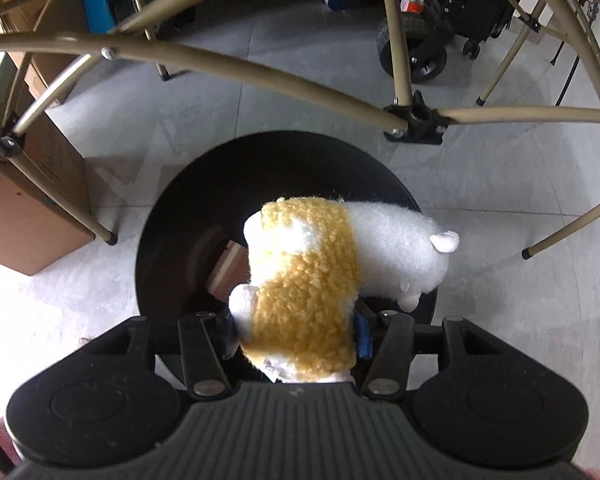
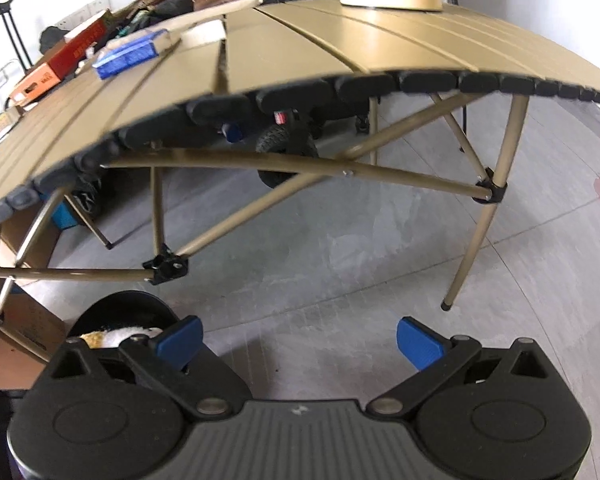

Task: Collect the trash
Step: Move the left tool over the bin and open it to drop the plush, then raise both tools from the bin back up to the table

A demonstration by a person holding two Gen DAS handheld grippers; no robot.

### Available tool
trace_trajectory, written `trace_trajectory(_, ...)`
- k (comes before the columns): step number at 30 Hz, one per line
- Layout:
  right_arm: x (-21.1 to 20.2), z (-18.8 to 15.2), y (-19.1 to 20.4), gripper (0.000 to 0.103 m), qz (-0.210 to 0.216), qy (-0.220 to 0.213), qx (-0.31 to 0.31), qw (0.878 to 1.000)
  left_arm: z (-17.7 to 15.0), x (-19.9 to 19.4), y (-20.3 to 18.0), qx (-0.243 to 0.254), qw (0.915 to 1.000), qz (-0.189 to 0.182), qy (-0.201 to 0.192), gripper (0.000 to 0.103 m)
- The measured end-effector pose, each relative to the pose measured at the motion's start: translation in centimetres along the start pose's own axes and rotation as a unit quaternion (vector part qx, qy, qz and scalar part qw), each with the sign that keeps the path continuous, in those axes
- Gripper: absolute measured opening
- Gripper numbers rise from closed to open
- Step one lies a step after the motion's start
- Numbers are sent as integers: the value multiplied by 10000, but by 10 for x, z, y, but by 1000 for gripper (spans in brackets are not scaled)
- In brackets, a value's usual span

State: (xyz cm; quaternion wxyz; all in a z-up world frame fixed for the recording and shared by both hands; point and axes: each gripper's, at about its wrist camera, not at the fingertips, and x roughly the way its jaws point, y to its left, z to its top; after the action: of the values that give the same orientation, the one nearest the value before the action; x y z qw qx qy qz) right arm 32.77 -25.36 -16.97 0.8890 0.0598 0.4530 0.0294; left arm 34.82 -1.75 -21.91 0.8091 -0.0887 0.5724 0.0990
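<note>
Jaws, left gripper (image 1: pixel 296 330): clamped on plush (image 1: pixel 312 276), pads pressing both flanks, long axis running away from jaws, head angled right. Directly beneath: black bin (image 1: pixel 172 216), mouth open, carton scrap inside. Jaws, right gripper (image 2: pixel 298 344): spread wide, empty, over floor (image 2: pixel 340 272), bin at lower left, tabletop (image 2: pixel 340 40) beyond.

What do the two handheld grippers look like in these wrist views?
Both match: the left gripper and the right gripper each have a black plastic body with two round housings, a ribbed grey centre plate, black linkage bars with silver pivot pins, and blue ribbed finger pads. No cables, sleeves or hands show.
</note>
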Motion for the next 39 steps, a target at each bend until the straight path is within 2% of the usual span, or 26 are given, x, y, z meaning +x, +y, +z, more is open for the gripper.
trace_trajectory(10, 16, -7, 3, 103, -58, 235, -27, 9997, 1, 13, 6, 27, 9999, -11, 159, 54)
trace_trajectory(12, 16, -7, 5, 103, -29, 242, -64, 9997, 0, 11, 3, 61, 9999, -12, 133, 62)
trace_trajectory(14, 17, -8, 7, 103, -16, 245, -87, 9997, -1, 7, 2, 104, 9999, -6, 44, 89)
trace_trajectory(16, 17, -7, 7, 103, -15, 242, -87, 9997, -1, 4, 0, 110, 9999, -6, -33, 102)
trace_trajectory(25, 17, -8, 7, 103, -6, 234, -83, 9997, -2, 4, -5, 180, 9998, 25, -4, 102)
trace_trajectory(39, 13, -8, 11, 103, 51, 198, -125, 9997, -6, -6, -6, 312, 9993, -25, -194, 102)
